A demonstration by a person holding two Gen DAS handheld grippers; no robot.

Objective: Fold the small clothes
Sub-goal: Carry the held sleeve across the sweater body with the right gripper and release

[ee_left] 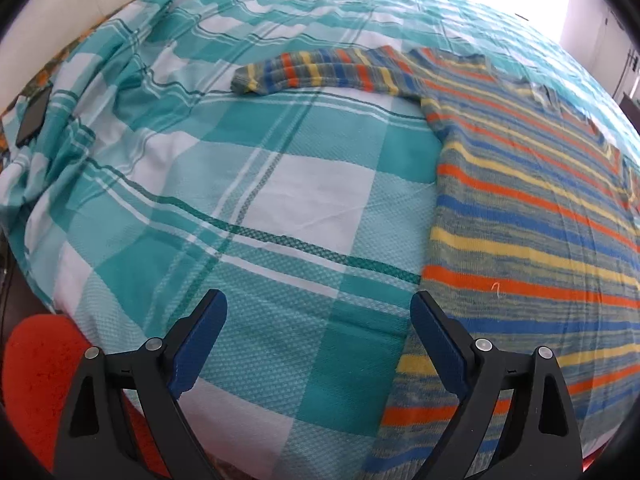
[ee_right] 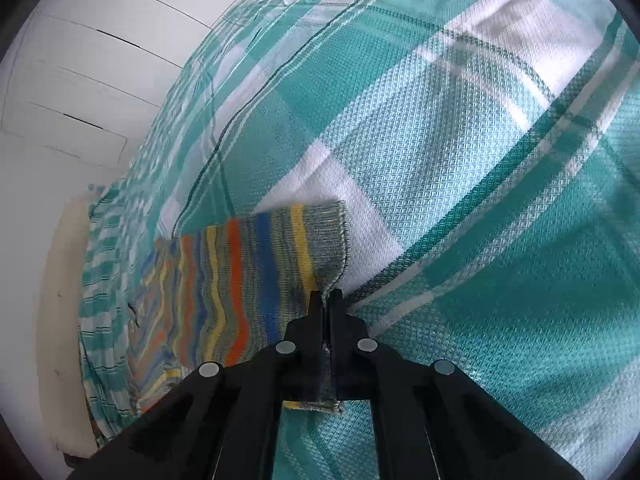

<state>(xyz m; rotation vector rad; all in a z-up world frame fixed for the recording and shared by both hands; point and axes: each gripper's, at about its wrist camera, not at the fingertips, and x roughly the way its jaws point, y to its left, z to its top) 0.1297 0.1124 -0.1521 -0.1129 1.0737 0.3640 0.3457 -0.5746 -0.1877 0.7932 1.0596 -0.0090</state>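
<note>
A small striped sweater (ee_left: 540,208) in grey, orange, blue and yellow lies flat on the bed at the right of the left wrist view, one sleeve (ee_left: 320,70) stretched out to the left. My left gripper (ee_left: 319,304) is open above the bedspread, its right finger at the sweater's side edge, nothing between the pads. In the right wrist view, my right gripper (ee_right: 326,296) is shut on the cuff end of the other sleeve (ee_right: 260,264), which runs back to the left; a bit of cuff shows below the jaws.
A teal and white checked bedspread (ee_left: 280,184) covers the bed. A dark phone (ee_left: 34,118) lies at the far left edge. Something red (ee_left: 40,380) sits beside the bed at lower left. White panelled wall (ee_right: 80,80) lies beyond the bed.
</note>
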